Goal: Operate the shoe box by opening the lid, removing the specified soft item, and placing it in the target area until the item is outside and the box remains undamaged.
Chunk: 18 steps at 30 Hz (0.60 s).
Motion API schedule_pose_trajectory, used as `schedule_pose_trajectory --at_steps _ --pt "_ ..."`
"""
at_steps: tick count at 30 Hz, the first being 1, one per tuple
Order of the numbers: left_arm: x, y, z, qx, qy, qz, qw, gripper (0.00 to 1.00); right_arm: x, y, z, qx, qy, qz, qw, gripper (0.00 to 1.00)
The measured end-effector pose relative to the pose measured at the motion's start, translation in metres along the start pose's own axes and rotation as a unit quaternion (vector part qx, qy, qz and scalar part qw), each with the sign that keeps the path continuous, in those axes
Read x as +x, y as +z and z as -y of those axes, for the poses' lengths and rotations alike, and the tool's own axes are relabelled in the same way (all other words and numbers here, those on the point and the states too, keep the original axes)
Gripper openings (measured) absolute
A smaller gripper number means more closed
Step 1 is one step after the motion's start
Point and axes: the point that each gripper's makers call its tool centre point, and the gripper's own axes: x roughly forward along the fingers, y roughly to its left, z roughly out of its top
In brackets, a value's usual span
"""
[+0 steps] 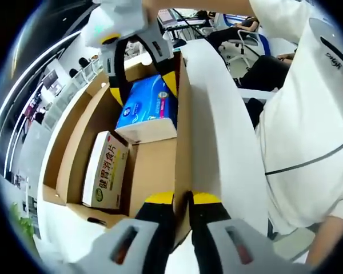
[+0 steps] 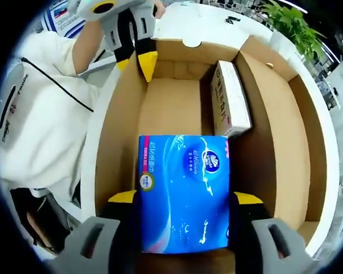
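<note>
The shoe box (image 1: 74, 142) (image 2: 274, 114) is brown inside, white outside, and stands open. My left gripper (image 1: 183, 198) (image 2: 136, 63) is shut on the edge of the upright white panel (image 1: 217, 114), seemingly the raised lid. A blue soft tissue pack (image 1: 147, 105) (image 2: 183, 194) lies at one end of the box floor. My right gripper (image 2: 186, 198) (image 1: 144, 85) reaches down into the box, and its yellow fingertips (image 2: 123, 198) press both long sides of the pack.
A white medicine carton (image 1: 106, 169) (image 2: 231, 97) with green print lies along the box's other wall. A person in white clothes (image 1: 308, 131) (image 2: 40, 114) stands close behind the held panel. The box rests on a white table (image 2: 217, 20); a green plant (image 2: 291, 25) is beyond.
</note>
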Motion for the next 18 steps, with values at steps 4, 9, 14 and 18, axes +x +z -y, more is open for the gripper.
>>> schedule_pose_trajectory --at_steps 4,9,14,18 --pt "0.000 0.000 0.000 -0.003 0.000 -0.002 1.0000 0.08 0.005 0.000 0.000 -0.003 0.002 -0.019 0.9998 0.68" --pt "0.000 0.000 0.000 -0.004 0.002 -0.004 1.0000 0.08 0.021 -0.002 0.001 -0.007 -0.002 -0.042 0.9991 0.73" --pt "0.000 0.000 0.000 -0.005 0.005 -0.004 1.0000 0.09 0.029 -0.004 0.001 -0.001 0.012 -0.052 0.9985 0.78" --pt "0.000 0.000 0.000 -0.005 0.005 -0.006 1.0000 0.09 0.038 -0.006 0.001 0.000 0.026 -0.067 0.9974 0.82"
